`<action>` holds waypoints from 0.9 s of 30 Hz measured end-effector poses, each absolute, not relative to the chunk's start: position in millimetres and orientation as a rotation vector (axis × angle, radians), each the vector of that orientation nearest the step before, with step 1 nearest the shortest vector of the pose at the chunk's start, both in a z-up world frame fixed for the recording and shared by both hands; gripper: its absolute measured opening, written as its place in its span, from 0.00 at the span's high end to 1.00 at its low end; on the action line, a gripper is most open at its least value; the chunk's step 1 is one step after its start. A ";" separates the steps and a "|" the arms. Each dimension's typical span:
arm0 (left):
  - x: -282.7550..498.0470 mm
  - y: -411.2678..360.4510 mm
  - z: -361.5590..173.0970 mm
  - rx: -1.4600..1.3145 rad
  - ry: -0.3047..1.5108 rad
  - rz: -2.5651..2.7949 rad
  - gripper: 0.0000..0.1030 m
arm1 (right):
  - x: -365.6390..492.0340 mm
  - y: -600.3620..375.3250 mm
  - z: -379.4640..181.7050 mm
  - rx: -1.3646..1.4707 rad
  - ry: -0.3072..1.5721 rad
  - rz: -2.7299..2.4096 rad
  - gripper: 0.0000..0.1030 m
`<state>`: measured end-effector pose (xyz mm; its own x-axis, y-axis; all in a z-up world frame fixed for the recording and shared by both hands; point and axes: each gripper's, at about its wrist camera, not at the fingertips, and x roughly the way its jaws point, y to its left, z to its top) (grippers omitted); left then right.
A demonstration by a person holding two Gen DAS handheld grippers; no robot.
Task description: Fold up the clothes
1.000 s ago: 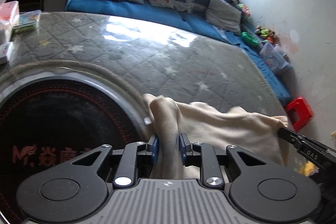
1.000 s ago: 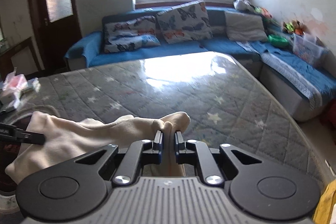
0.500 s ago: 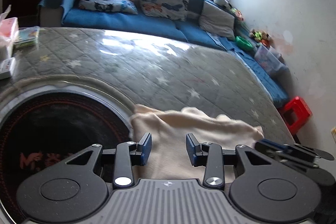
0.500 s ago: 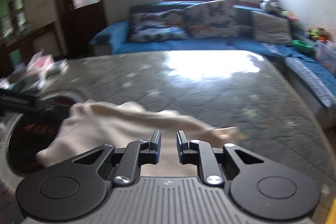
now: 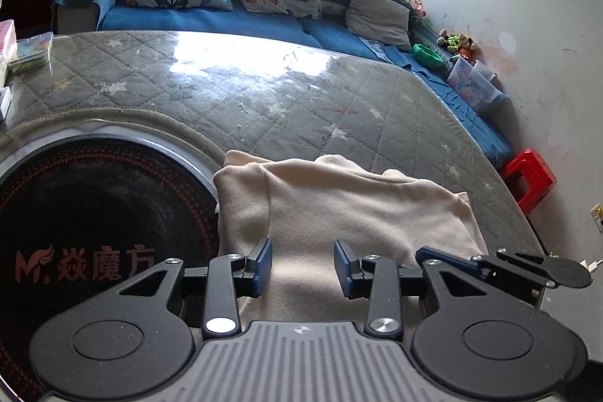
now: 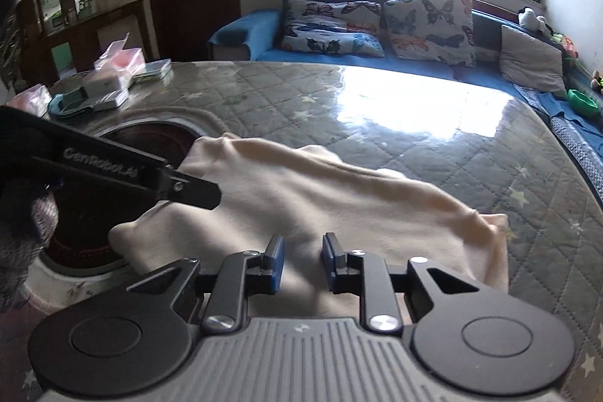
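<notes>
A cream garment (image 5: 339, 206) lies folded and fairly flat on the grey quilted table (image 5: 264, 93), its left edge over the rim of a round black cooktop (image 5: 94, 213). My left gripper (image 5: 303, 259) is open just above the garment's near part, with the pads clear of the cloth. In the right wrist view the same garment (image 6: 320, 198) spreads ahead of my right gripper (image 6: 302, 251). Its jaws are opening, a narrow gap between the blue pads, cloth below them but not pinched. Each gripper shows in the other's view: the right gripper (image 5: 508, 266), the left gripper (image 6: 150, 176).
Boxes and packets (image 6: 109, 78) sit at the table's far left. A blue sofa (image 5: 211, 17) with butterfly cushions runs behind the table and along the right wall. A red stool (image 5: 527, 179) stands on the floor past the table's right edge.
Both grippers were shut on raised folds of the cream garment; they have let go and drawn back, and the cloth now lies flat on the table. The right view has swung left.
</notes>
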<state>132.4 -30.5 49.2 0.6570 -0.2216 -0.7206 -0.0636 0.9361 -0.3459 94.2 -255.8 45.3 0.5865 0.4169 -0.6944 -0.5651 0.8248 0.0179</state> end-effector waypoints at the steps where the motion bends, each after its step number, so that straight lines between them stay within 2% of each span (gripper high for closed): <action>1: 131.3 -30.1 48.8 -0.359 0.855 -0.089 0.62 | 91.4 -253.8 44.9 -0.222 0.751 0.584 0.78; 11: 115.2 -28.6 43.8 -0.321 0.863 -0.054 0.60 | 55.8 -243.1 43.0 -0.264 0.773 0.676 0.77; 20: 95.7 -34.0 40.6 -0.269 0.875 -0.037 0.54 | 44.5 -272.8 52.2 -0.190 0.751 0.595 0.61; 22: 89.2 -36.9 40.8 -0.259 0.869 -0.036 0.52 | 43.3 -281.5 51.2 -0.180 0.754 0.563 0.53; 24: 82.3 -39.9 41.7 -0.248 0.864 -0.041 0.48 | 41.5 -288.1 49.9 -0.168 0.756 0.540 0.49; 27: 70.3 -44.1 43.0 -0.218 0.851 -0.044 0.43 | 35.5 -299.2 47.2 -0.147 0.750 0.498 0.39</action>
